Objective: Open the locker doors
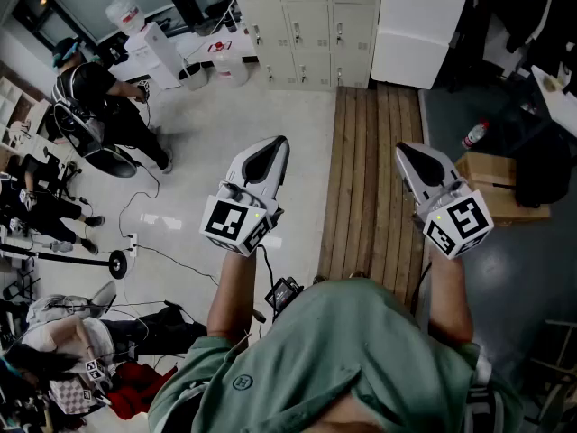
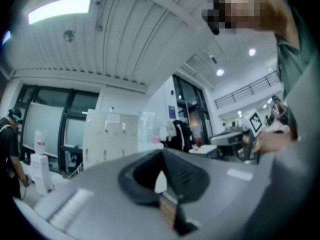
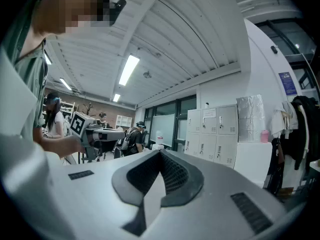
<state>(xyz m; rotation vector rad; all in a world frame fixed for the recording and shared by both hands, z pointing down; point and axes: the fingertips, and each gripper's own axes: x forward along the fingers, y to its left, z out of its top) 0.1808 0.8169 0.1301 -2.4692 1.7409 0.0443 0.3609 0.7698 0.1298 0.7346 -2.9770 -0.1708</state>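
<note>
Beige lockers (image 1: pixel 306 25) stand at the far side of the room, well apart from both tools, with open floor (image 1: pixel 234 124) and a strip of wood decking (image 1: pixel 374 170) between. Every one of the doors (image 3: pixel 227 120) that shows looks shut, so by my reading the task has not been started: all the opening is left to do, and the person has first to get within reach.

The left hand-held gripper (image 1: pixel 278 144) is held up in the air pointing towards the lockers. Its own view shows the jaw tips pressed together with nothing caught between them. The right hand-held gripper (image 1: pixel 404 152) is the same: tips meeting, nothing held, lockers off to its right side.

Much is hard to judge. The head view cuts off the top of the bank, so the number of doors is unknown. A white cabinet (image 1: pixel 419 25) stands just beside the lockers and may cover part of that end. Each latch (image 3: pixel 220 121) is only a small dark mark, and I cannot tell whether it turns, pulls or needs a key. The left gripper view is soft and dim, and the lockers there are little more than a pale block.
</note>
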